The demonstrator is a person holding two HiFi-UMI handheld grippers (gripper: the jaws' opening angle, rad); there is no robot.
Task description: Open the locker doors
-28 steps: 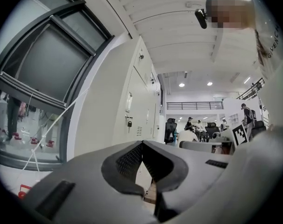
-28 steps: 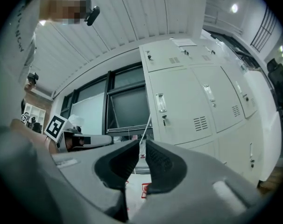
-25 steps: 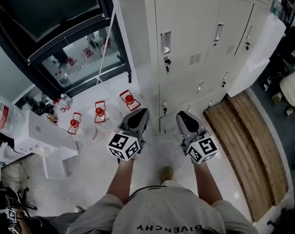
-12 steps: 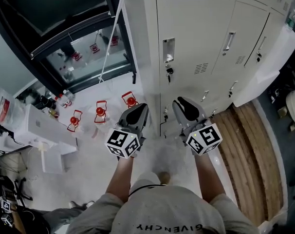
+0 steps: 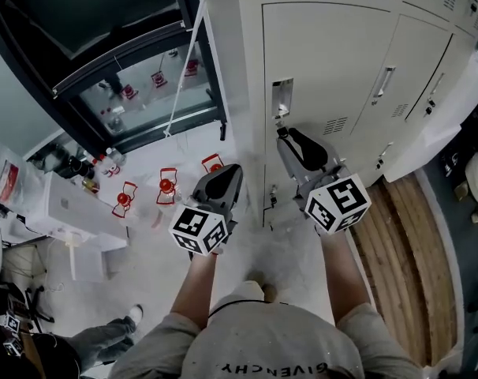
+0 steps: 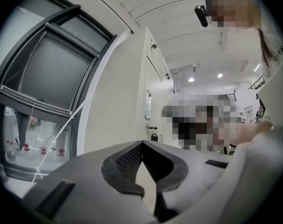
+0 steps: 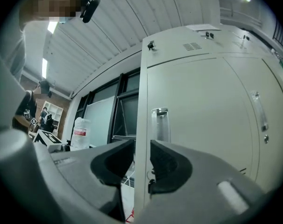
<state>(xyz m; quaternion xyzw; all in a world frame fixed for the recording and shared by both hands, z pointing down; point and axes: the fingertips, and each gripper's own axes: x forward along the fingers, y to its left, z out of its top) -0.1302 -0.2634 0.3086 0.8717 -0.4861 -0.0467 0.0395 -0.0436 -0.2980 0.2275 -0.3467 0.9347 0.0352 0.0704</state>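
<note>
Locker door [image 5: 337,61] shut, recessed handle [image 5: 282,99] set at its left edge, right gripper [image 5: 289,138] held near it, jaws apart, just opened, nothing between, left gripper [image 5: 226,172] closed empty, floor [image 5: 290,247] below.

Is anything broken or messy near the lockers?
Nothing looks broken or spilled. The locker doors that show look shut and straight. The only clutter is a few small red things standing on the floor by the window.
</note>
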